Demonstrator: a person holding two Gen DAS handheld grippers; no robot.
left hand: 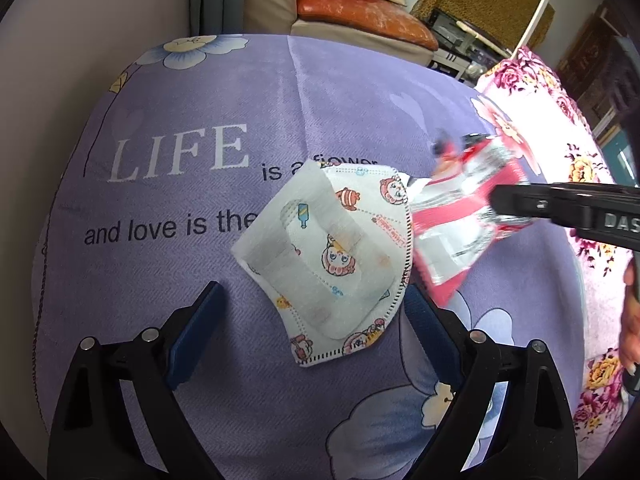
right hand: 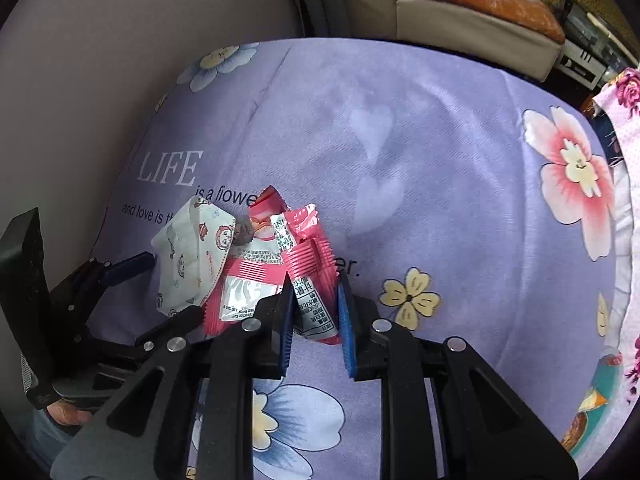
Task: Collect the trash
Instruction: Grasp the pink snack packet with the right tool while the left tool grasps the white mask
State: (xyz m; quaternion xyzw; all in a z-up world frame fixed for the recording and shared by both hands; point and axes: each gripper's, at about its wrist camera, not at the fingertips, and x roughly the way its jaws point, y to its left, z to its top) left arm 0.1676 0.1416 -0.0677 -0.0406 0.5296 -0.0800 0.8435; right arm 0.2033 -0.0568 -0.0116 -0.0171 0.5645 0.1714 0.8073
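A white face mask [left hand: 332, 256] printed with cartoon figures lies flat on the purple cloth [left hand: 200, 100]. My left gripper [left hand: 312, 292] stands open just over it, one blue pad on each side of its near end and neither pressing it. A crumpled pink and silver snack wrapper [right hand: 312, 272] is pinched between the blue pads of my right gripper [right hand: 316, 286], which is shut on it. In the left wrist view the wrapper [left hand: 460, 216] looks blurred, just right of the mask, with the right gripper [left hand: 504, 200] reaching in from the right. The right wrist view also shows the mask [right hand: 184, 256] and the left gripper [right hand: 160, 292].
The purple cloth carries printed flowers and lettering. A pink floral cloth [left hand: 560, 128] lies along its right side. Beyond the far edge are a sofa with an orange cushion [left hand: 360, 12] and shelves. A pale wall [right hand: 120, 60] stands at the left. A hand [left hand: 632, 320] holds the right gripper.
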